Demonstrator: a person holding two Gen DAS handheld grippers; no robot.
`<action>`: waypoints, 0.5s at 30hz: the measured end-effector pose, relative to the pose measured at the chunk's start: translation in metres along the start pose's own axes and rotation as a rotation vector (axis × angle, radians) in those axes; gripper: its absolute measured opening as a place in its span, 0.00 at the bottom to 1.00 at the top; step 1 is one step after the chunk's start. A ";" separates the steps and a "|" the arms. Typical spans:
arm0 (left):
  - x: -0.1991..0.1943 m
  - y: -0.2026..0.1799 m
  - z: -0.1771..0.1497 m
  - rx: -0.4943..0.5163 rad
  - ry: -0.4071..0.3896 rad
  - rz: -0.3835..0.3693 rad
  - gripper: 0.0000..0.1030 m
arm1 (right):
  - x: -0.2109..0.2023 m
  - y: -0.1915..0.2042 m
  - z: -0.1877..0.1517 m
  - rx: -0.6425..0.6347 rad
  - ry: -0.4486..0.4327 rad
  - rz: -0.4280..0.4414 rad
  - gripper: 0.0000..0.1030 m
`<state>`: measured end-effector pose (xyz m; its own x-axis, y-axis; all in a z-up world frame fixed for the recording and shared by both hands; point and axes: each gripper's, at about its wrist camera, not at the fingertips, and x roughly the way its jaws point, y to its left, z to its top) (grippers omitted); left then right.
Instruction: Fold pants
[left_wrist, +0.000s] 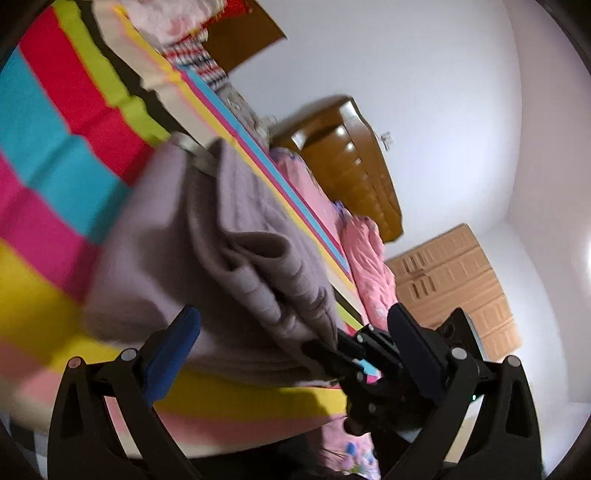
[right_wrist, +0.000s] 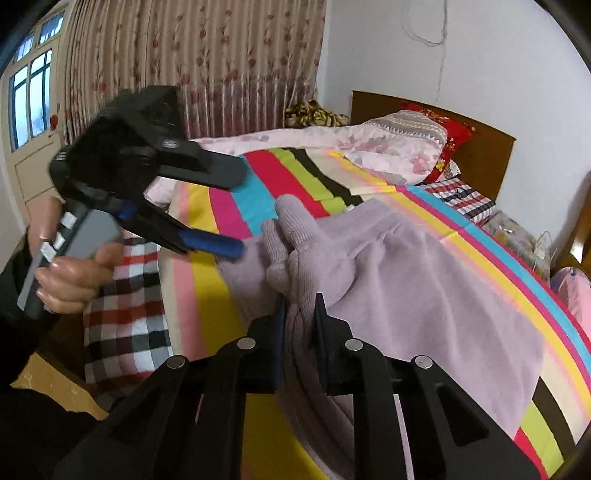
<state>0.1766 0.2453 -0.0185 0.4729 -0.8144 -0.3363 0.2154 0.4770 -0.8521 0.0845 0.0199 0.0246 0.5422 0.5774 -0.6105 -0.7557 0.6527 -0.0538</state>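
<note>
Right gripper (right_wrist: 299, 314), its black jaws nearly closed, pinches a bunched fold of the soft lilac knit pants (right_wrist: 424, 280) at the near edge of the rainbow-striped bedsheet (right_wrist: 258, 195). Left gripper (right_wrist: 240, 210), jaws spread wide and holding nothing, hangs above the sheet to the left, just beside the garment's ribbed cuff.

The lilac pants (right_wrist: 424, 280) are soft, matt knit cloth; the striped bedsheet (right_wrist: 491, 258) smooth woven cotton; the headboard (left_wrist: 354, 162) glossy varnished wood; both grippers matt black plastic.
</note>
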 end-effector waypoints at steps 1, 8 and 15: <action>0.008 -0.001 0.005 -0.008 0.018 -0.026 0.98 | -0.002 -0.001 0.001 0.002 -0.007 -0.002 0.16; 0.074 0.016 0.051 -0.107 0.189 -0.049 0.97 | -0.004 0.007 0.002 -0.019 -0.013 -0.028 0.16; 0.087 0.040 0.046 -0.076 0.218 0.127 0.28 | -0.028 0.007 -0.016 0.054 -0.027 -0.094 0.40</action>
<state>0.2658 0.2088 -0.0634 0.2951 -0.8053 -0.5141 0.0969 0.5605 -0.8224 0.0584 0.0006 0.0289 0.6200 0.5251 -0.5830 -0.6808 0.7294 -0.0671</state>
